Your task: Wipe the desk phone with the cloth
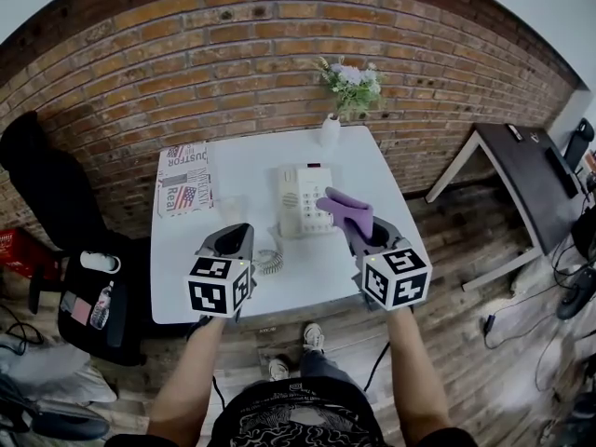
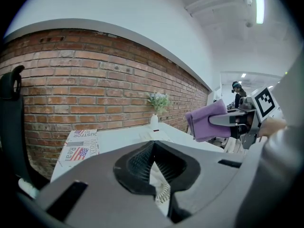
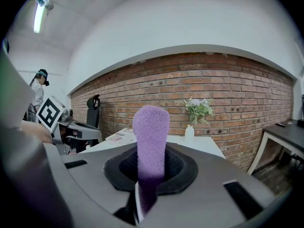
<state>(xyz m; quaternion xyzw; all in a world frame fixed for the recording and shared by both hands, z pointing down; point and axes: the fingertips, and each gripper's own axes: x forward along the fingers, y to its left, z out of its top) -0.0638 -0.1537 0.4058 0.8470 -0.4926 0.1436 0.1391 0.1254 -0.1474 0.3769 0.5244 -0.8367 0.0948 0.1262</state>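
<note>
Two grippers: a person standing at the near edge of a white table (image 1: 251,161) holds one in each hand, both low in the frame.
Left gripper (image 1: 237,231): at lower centre-left, over the table's near edge; its own view shows the jaw tips (image 2: 152,146) drawn together with nothing clamped, and a coiled handset cord (image 1: 268,263) on the table below them.
Right gripper (image 1: 359,233): at lower centre-right, jaws closed tight on a purple cloth (image 1: 346,210), which stands up out of the pads in the right gripper view (image 3: 151,137).
Cloth position: it overlaps the phone's right edge in the head view; from the left gripper view it hangs raised off the tabletop (image 2: 206,120).
Desk phone (image 1: 300,198): cream-coloured, flat on the middle of the table, just beyond and between the two grippers.
Other items on the table: a folded newspaper (image 1: 184,177) at the far left corner, and a white vase (image 1: 331,130) of flowers at the back edge.
Backdrop: a red brick wall (image 1: 233,54) fills the upper frame, with a black chair (image 1: 47,184) at far left and a dark side desk (image 1: 531,170) at far right.
</note>
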